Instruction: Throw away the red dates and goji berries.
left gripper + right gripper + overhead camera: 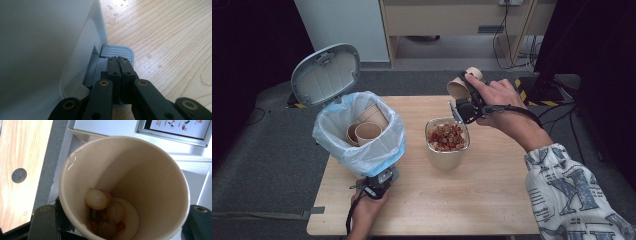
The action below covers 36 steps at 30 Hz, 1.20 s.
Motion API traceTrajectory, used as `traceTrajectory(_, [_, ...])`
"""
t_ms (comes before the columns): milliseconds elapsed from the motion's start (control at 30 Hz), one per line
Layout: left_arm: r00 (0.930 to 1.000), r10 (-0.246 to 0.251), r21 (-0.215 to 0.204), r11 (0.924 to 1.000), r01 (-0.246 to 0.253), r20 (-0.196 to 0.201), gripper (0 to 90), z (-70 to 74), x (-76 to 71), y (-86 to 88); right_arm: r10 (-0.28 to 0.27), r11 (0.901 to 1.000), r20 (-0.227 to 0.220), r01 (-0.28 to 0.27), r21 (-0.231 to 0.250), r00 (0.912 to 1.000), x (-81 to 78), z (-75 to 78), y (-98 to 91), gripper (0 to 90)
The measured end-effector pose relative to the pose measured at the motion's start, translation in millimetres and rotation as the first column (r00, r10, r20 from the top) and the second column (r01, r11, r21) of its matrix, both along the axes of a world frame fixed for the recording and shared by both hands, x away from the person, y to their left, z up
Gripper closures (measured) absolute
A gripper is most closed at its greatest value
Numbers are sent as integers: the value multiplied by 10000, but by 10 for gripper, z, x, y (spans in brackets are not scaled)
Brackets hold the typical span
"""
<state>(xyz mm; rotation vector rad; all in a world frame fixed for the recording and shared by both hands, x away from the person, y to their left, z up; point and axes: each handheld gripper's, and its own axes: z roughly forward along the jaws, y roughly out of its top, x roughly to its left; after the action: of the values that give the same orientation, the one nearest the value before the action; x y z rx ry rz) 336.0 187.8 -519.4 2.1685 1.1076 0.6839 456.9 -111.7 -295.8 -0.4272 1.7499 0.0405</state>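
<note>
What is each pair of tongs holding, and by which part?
Right tongs clamp the paper cup by its side wall. Left tongs are shut, holding nothing, tips on the bin's pedal.

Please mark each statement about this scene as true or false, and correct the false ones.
1. The right gripper holds a paper cup. True.
2. That cup is empty. False: a few pieces of food lie at its bottom.
3. The left gripper has its jaws shut on the bin's pedal. True: they press on it.
4. The bin's lid is closed. False: it stands open.
5. The lined bin contains no cups. False: paper cups lie inside.
6. A food container stands on the table. True.
</note>
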Motion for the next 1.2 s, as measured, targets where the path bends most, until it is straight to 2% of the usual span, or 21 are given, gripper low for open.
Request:
traceTrajectory(200, [10000,-2,-5,10000,2,6,877,-1,1,1,16,9998,43,-15,-193,10000,-7,-25,21,311])
traceTrajectory(533, [10000,-19,-9,10000,19,-2,877,0,2,3,-51,9999,60,52,-134,10000,-23,-12,23,311])
traceTrajectory(767, [10000,-11,-9,10000,11,-20,877,2,1,3,-14,9985,352,33,-541,9994,-37,81,2,314])
traceTrajectory(867, [10000,-8,-28,10000,8,-26,877,1,2,5,-92,10000,517,94,-22,9986,-19,148,3,317])
traceTrajectory(900, [10000,-16,-35,10000,16,-30,877,1,3,7,-185,9998,516,186,-4,9985,-15,128,23,320])
traceTrajectory(933, [10000,1,-43,10000,-1,-23,877,0,2,5,-109,9990,387,126,-419,9992,-7,59,55,321])
traceTrajectory(1000, [10000,2,-37,10000,-2,-37,877,2,1,6,131,9852,199,-95,-1712,9997,2,-146,112,322])
traceTrajectory(1033, [10000,1,-49,10000,-2,-35,877,1,1,6,170,9782,220,-121,-2075,9996,7,-198,124,322])
traceTrajectory(1067, [10000,-1,-53,10000,0,-43,877,2,2,7,83,9776,237,-31,-2103,9997,13,-201,122,322])
traceTrajectory(1133, [10000,21,-59,10000,-21,-40,877,1,0,5,-76,9881,426,141,-1529,9991,33,-109,98,322])
traceTrajectory(1167, [10000,19,-74,10000,-19,-35,877,0,1,6,-125,9901,552,201,-1387,9984,37,-64,87,322])
traceTrajectory(1200, [10000,14,-80,10000,-15,-31,877,0,2,7,-156,9888,696,257,-1469,9975,31,-47,83,323])
